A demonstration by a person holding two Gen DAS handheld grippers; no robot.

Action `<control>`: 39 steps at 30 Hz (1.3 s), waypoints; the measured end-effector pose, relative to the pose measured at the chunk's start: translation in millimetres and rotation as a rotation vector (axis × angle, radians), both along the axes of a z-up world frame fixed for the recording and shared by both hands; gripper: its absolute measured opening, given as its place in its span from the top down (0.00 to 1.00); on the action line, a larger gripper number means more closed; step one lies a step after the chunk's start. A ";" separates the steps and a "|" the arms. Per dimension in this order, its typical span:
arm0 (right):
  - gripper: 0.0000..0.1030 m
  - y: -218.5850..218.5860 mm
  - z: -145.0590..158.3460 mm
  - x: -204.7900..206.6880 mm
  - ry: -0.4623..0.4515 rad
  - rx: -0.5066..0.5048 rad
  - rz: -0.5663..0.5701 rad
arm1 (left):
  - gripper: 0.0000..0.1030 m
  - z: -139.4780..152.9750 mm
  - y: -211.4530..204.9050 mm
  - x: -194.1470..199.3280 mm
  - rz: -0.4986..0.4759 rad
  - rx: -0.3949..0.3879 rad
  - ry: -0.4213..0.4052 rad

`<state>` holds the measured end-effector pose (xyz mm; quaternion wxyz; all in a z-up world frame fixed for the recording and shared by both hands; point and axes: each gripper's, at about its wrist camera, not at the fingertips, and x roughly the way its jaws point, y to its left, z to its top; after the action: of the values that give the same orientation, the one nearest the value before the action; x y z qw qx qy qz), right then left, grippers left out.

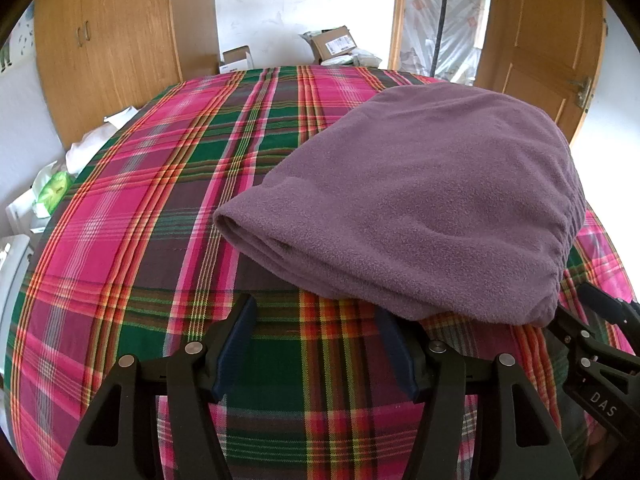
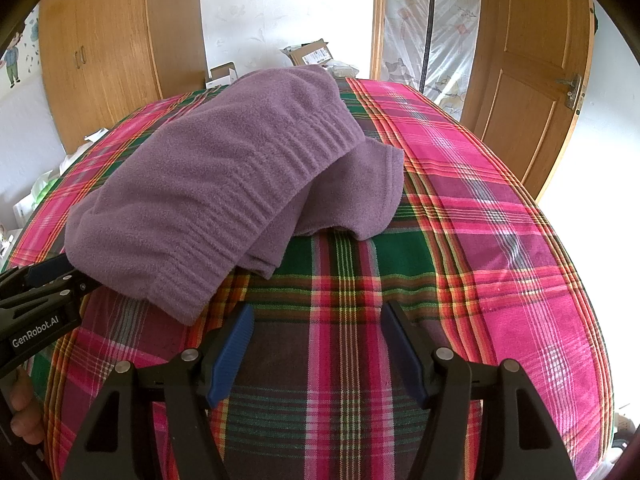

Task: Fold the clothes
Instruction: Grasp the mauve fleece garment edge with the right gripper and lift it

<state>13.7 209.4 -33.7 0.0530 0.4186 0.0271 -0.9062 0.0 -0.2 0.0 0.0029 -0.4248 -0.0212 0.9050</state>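
Observation:
A purple fleece garment (image 1: 420, 200) lies folded in a thick bundle on the plaid bedspread (image 1: 160, 200). Its ribbed elastic band (image 2: 256, 184) shows in the right wrist view, with a loose flap (image 2: 360, 196) sticking out to the right. My left gripper (image 1: 318, 316) hovers open just in front of the bundle's near left edge, nothing between its blue pads. My right gripper (image 2: 318, 322) is open over bare bedspread (image 2: 500, 240), in front of the bundle's near right corner. Each gripper also shows at the edge of the other's view: the right gripper (image 1: 576, 304) and the left gripper (image 2: 64, 276).
A wooden wardrobe (image 1: 112, 52) stands behind the bed at the left and a wooden door (image 1: 548, 56) at the right. Cardboard boxes (image 1: 332, 44) sit on the floor past the far edge. White bags and a green pack (image 1: 54, 190) lie beside the bed's left side.

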 end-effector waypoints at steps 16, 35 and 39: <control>0.35 -1.9 1.2 2.5 -0.001 0.002 -0.003 | 0.38 -1.8 1.8 -6.0 0.003 -0.011 -0.001; 0.48 30.5 11.8 -1.1 0.006 -0.433 0.134 | 0.38 21.7 5.9 16.7 -0.122 -0.024 0.135; 0.48 38.7 11.2 -11.4 -0.023 -0.642 0.172 | 0.38 29.6 16.2 24.4 -0.205 -0.074 0.183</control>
<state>2.3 248.1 -22.5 0.2586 0.3870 -0.2251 -0.8560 24.4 16.1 29.6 0.0817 -0.3400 0.0559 0.9352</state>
